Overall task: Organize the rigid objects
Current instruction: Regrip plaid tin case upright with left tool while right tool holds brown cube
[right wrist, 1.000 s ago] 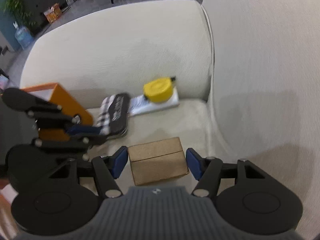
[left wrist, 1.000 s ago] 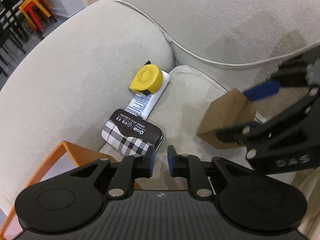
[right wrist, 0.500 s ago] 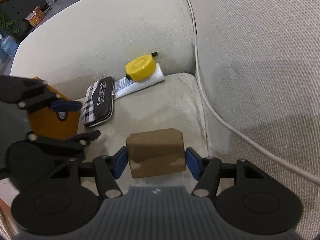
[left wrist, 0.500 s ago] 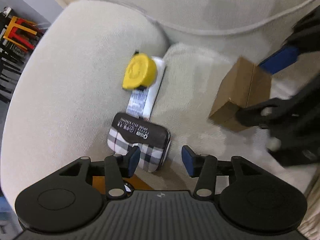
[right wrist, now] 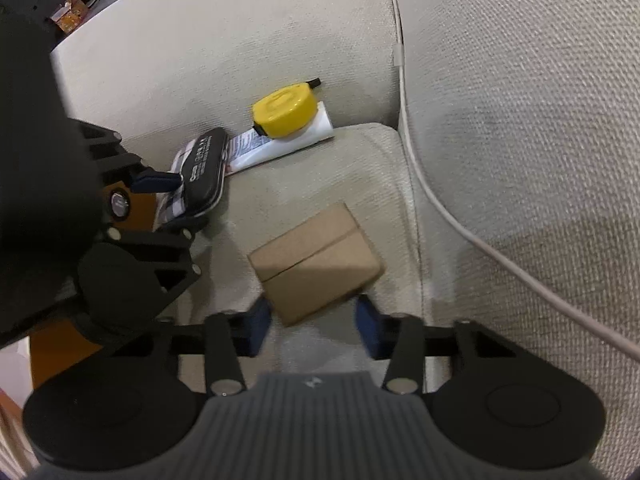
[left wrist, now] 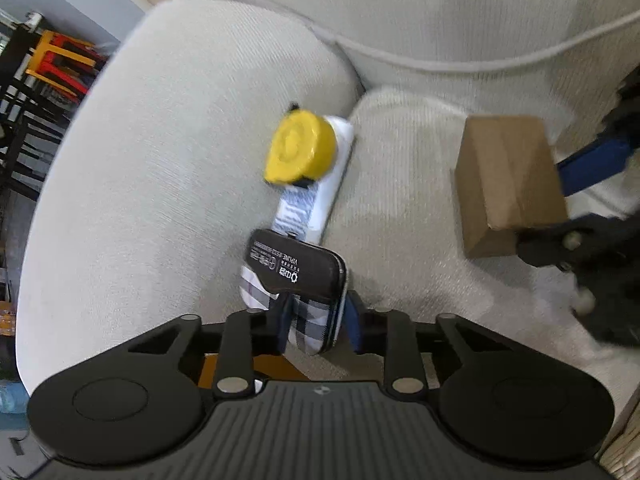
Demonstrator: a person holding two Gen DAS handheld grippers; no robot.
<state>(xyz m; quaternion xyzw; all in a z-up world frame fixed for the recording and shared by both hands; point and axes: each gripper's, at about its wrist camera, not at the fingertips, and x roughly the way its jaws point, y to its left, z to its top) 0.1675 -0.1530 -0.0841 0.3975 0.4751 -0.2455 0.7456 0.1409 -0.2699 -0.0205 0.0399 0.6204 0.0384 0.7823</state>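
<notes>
A plaid case with a black lid (left wrist: 296, 276) lies on the sofa seat against the armrest. My left gripper (left wrist: 316, 330) has its blue pads on both sides of the case's near end, seemingly shut on it; it also shows in the right wrist view (right wrist: 200, 172). A brown cardboard box (right wrist: 316, 264) sits tilted on the seat, its near corner between the pads of my right gripper (right wrist: 314, 326), which looks shut on it. The box also shows in the left wrist view (left wrist: 508, 184). A yellow tape measure (left wrist: 300, 152) rests on a white tube (left wrist: 316, 200) behind the case.
An orange box (right wrist: 56, 340) stands at the left below the left gripper. A white cable (right wrist: 432, 184) runs along the sofa backrest. The armrest (left wrist: 168, 152) rises left of the objects. Chairs and stools (left wrist: 52, 64) stand in the room beyond.
My left gripper opened, moved forward and closed around the plaid case's near end. My right gripper narrowed on the box, which now sits turned and tilted between its pads.
</notes>
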